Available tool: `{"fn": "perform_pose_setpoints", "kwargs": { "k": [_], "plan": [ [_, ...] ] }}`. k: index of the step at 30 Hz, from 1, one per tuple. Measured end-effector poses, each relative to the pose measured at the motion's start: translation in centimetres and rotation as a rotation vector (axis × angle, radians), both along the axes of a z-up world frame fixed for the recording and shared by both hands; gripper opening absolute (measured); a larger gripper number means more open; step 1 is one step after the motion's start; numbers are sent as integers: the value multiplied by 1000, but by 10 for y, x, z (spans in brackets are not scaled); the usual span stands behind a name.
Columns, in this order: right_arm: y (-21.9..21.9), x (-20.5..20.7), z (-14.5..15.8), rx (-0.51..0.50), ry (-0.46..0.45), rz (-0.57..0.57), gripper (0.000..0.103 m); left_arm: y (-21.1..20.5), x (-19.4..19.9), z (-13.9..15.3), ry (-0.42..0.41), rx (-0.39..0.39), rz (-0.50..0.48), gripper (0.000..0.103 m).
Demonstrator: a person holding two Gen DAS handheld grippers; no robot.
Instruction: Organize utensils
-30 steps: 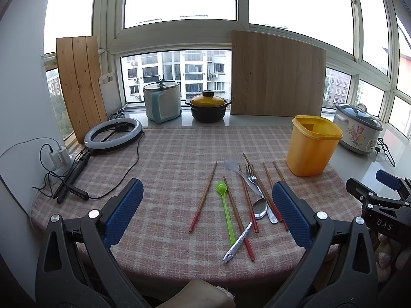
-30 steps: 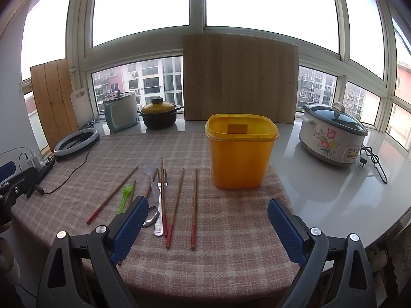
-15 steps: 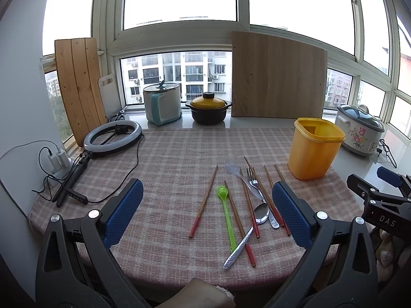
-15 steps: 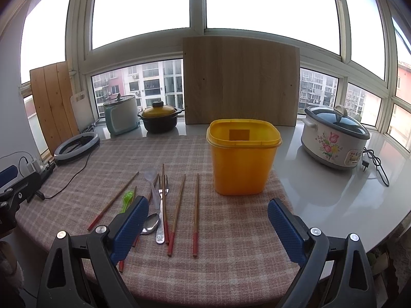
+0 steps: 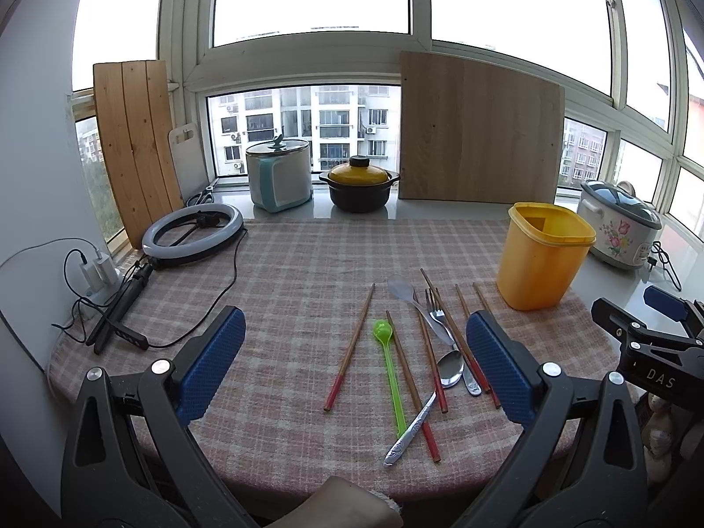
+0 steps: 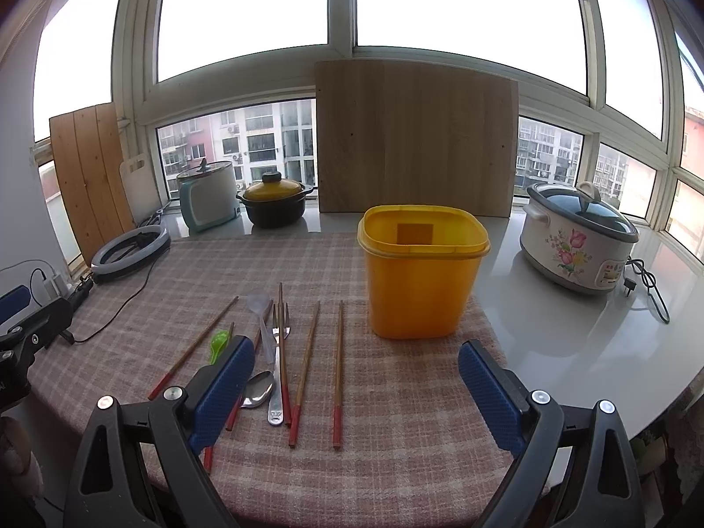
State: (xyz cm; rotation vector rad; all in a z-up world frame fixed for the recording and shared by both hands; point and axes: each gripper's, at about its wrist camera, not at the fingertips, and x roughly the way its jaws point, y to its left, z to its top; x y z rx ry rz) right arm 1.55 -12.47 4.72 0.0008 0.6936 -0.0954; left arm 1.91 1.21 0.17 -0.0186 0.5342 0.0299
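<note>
Several red-tipped wooden chopsticks [image 5: 350, 343], a green plastic spoon [image 5: 387, 361], a metal spoon [image 5: 429, 396], a fork [image 5: 442, 325] and a clear plastic spoon [image 5: 407, 292] lie on the checked tablecloth [image 5: 286, 273]. An empty yellow bin [image 5: 543, 255] stands to their right. My left gripper [image 5: 356, 365] is open and empty, held above the near table edge in front of the utensils. My right gripper [image 6: 356, 394] is open and empty, in front of the yellow bin [image 6: 420, 277] and two parallel chopsticks [image 6: 338, 365]; its left finger [image 6: 222, 389] hides part of the green spoon [image 6: 218, 343].
A ring light [image 5: 191, 235] with its cable and a power strip [image 5: 94, 270] sit at the left. A teal-and-white pot [image 5: 279, 180], a black pot with yellow lid [image 5: 358, 185] and wooden boards [image 5: 479, 143] stand on the sill. A flowered rice cooker [image 6: 576, 237] sits right.
Both grippers have drawn back and risen slightly, so the table looks a bit farther away. Nothing on the table has moved. Both grippers remain open.
</note>
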Motion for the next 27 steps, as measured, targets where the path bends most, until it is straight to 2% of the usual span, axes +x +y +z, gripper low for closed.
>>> {"fn": "perform_pose_setpoints", "kwargs": {
  "k": [27],
  "plan": [
    [-1, 3, -2, -3, 0, -2, 95, 7, 9, -17, 30, -13, 25, 102]
  ]
}}
